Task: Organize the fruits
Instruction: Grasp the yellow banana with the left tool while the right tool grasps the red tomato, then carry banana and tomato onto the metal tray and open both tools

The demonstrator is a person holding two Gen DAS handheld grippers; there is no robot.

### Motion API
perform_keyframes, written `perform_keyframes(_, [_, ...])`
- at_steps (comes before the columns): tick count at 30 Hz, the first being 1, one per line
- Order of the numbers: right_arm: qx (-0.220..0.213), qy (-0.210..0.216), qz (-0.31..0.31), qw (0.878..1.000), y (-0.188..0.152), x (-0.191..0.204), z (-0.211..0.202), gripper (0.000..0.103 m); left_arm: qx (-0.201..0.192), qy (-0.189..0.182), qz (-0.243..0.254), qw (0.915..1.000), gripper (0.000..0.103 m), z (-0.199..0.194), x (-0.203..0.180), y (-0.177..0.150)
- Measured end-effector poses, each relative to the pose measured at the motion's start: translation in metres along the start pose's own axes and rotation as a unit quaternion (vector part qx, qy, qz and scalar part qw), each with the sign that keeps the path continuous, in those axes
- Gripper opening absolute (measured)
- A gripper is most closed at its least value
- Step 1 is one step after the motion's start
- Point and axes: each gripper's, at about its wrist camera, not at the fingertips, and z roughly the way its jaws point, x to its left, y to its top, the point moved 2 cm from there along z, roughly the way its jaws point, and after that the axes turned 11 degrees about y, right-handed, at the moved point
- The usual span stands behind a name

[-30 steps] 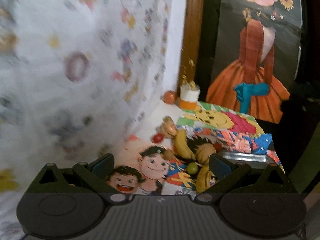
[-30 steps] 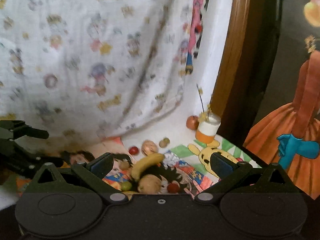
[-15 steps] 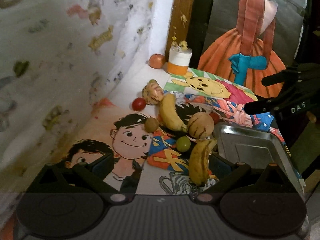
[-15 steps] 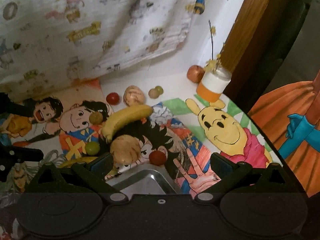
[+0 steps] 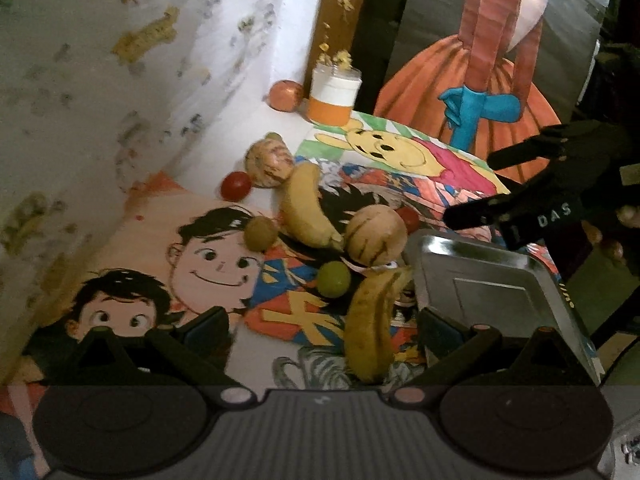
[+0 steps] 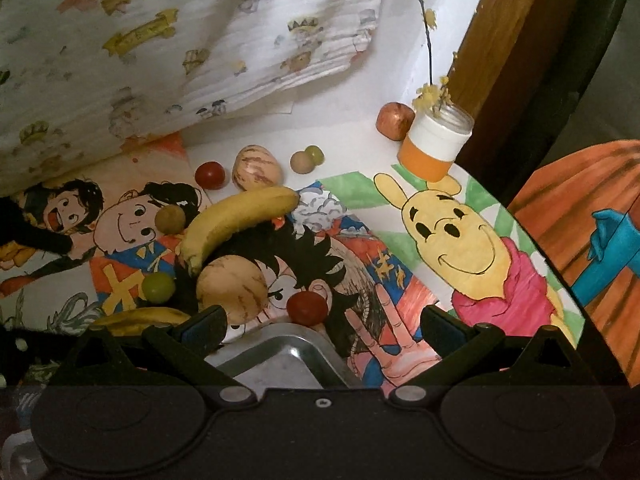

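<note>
Fruits lie on a table covered with cartoon drawings: two bananas (image 5: 370, 320) (image 6: 236, 220), two striped melons (image 5: 374, 236) (image 6: 256, 168), red tomatoes (image 5: 236, 186) (image 6: 306, 308), green grapes (image 5: 334, 278) (image 6: 158, 288) and brown round fruits (image 5: 260, 232). A metal tray (image 5: 500, 280) sits right of the pile; its corner (image 6: 280, 350) shows in the right wrist view. My left gripper (image 5: 322, 330) is open and empty, just before the near banana. My right gripper (image 6: 322, 326) is open and empty above the tray's corner; it also shows in the left wrist view (image 5: 504, 184).
An orange-and-white cup (image 6: 436, 144) with twigs and an apple (image 6: 394, 120) stand at the far corner. A printed cloth (image 6: 180, 40) hangs along the left. A painting of an orange dress (image 5: 480, 92) leans behind the table.
Both grippers tilted down and moved in closer over the table; the fruits and tray now show larger and lower. The jaws stayed open.
</note>
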Motion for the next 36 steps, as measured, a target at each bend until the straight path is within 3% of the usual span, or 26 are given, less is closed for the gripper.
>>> perform_keyframes(10, [0.009,0.034,0.002,0.999,-0.003,-0.012,0.026,0.098,0.034,-0.047,-0.039,0.9975,0.1,0.026,-0.001,0.002])
perform_keyframes(23, [0.04,0.04,0.0,0.998,-0.007,-0.033,0.055,0.083,0.051,-0.077,-0.046,0.9946,0.063,0.042,-0.008,0.011])
perform_keyframes(31, [0.03,0.051,0.008,0.998,-0.005,-0.036,0.066,0.073,0.063,-0.069,-0.031,0.9952,0.054,0.045,-0.015,0.014])
perform_keyframes(36, [0.025,0.061,0.019,0.998,-0.007,-0.037,0.07,0.063,0.078,-0.078,-0.028,0.9935,0.042,0.044,-0.014,0.013])
